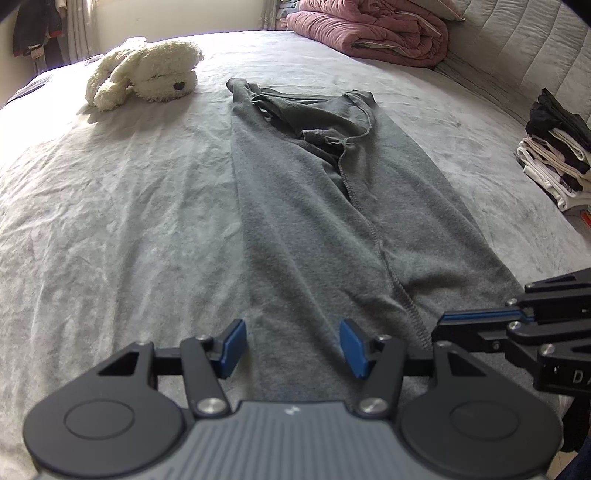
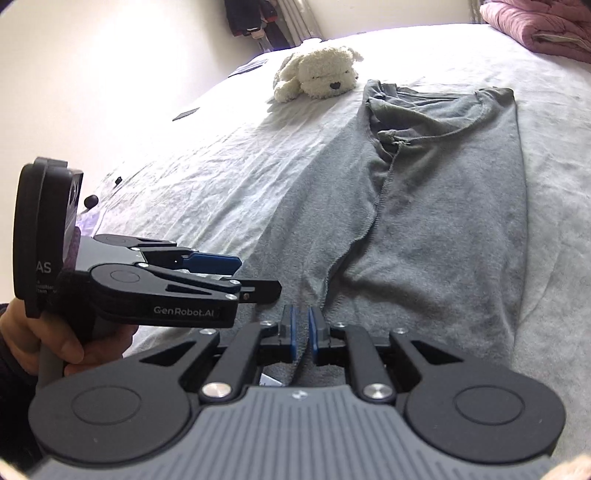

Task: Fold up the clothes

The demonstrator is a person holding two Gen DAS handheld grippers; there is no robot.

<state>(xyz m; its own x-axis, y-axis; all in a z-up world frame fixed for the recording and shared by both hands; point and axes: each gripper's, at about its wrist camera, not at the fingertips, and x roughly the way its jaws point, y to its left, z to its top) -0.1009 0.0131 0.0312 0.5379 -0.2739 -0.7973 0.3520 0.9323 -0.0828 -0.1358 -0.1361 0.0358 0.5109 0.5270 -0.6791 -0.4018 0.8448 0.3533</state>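
Grey trousers [image 1: 314,221] lie lengthwise on the bed [image 1: 110,203], waistband at the far end, legs running toward me. My left gripper [image 1: 291,332] hovers open over the near leg end, its blue pads wide apart with nothing between them. My right gripper [image 1: 443,325] comes in from the right at the trousers' near edge. In the right wrist view the right gripper [image 2: 302,321] has its pads almost together on the trousers [image 2: 443,221] where the seam edge runs in. The left gripper [image 2: 255,275] shows side-on there, held by a hand [image 2: 55,339].
A white plush dog [image 1: 147,70] lies at the far left of the bed, close to the waistband. A folded pink duvet [image 1: 369,29] sits at the headboard end. A stack of folded clothes [image 1: 554,155] rests at the right edge.
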